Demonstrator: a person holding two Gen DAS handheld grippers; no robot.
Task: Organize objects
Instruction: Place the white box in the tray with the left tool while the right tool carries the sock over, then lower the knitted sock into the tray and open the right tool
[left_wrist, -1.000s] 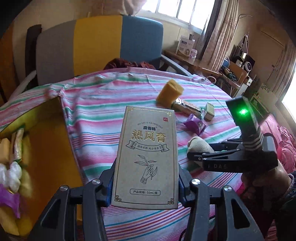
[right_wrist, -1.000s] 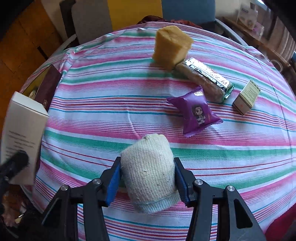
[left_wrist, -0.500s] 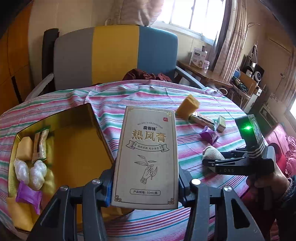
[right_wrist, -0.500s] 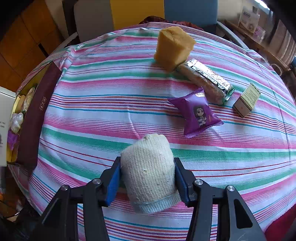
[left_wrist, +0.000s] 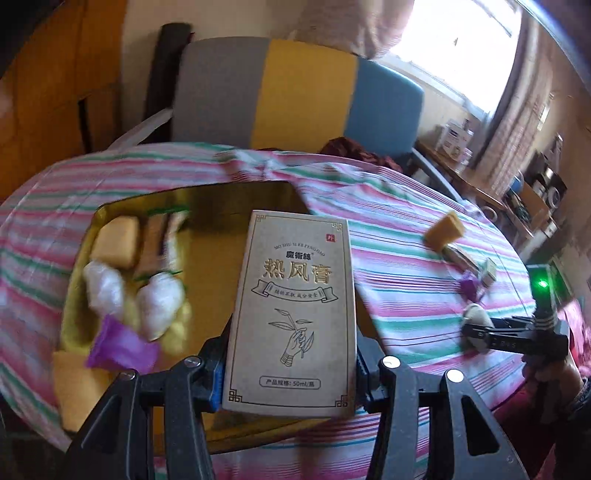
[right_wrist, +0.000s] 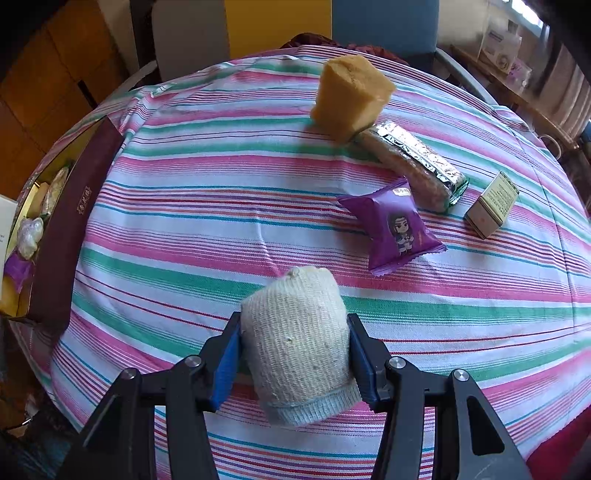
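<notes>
Left tool (left_wrist: 290, 363) grips the tall carton (left_wrist: 293, 306) upright over the gold tray (left_wrist: 229, 195); the open space lies directly below, so this hand is nearer. Right tool (right_wrist: 293, 363) clamps the rolled sock (right_wrist: 295, 339) above the worktop (right_wrist: 221, 206). Only the left view shows the tray's bare floor.

Grey, yellow and blue chair back (left_wrist: 295, 92), bright window (left_wrist: 461, 48), patterned curtain (left_wrist: 524, 110), wooden wall panels (left_wrist: 44, 92), cluttered sideboard (left_wrist: 480, 184)
</notes>
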